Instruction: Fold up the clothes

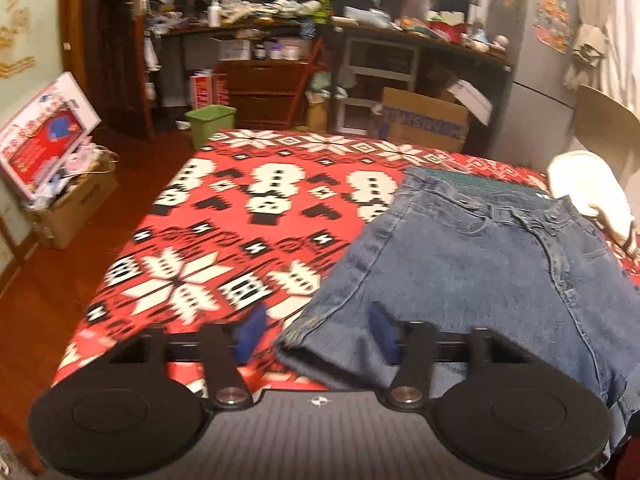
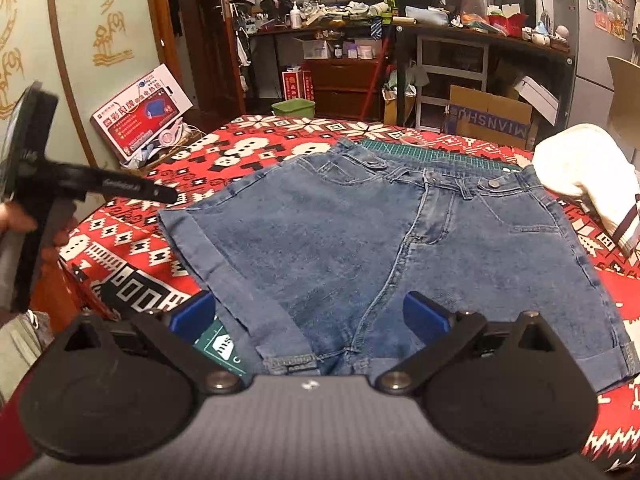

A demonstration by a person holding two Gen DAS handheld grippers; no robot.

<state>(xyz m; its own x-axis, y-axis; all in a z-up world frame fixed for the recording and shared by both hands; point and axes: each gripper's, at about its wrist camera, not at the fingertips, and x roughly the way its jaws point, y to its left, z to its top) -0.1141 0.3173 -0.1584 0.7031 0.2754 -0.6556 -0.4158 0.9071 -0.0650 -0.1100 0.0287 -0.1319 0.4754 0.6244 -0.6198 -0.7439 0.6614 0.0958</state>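
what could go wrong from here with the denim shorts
1. The left gripper straddles only the cuff corner of the denim shorts; a shallow pinch there could slip off when lifted.
2. The right gripper hangs wide open over the crotch with a green cutting mat showing under the hem; closing low might catch the mat too.
3. The white garment lies right beside the waistband, so a fold toward that side could land on it.
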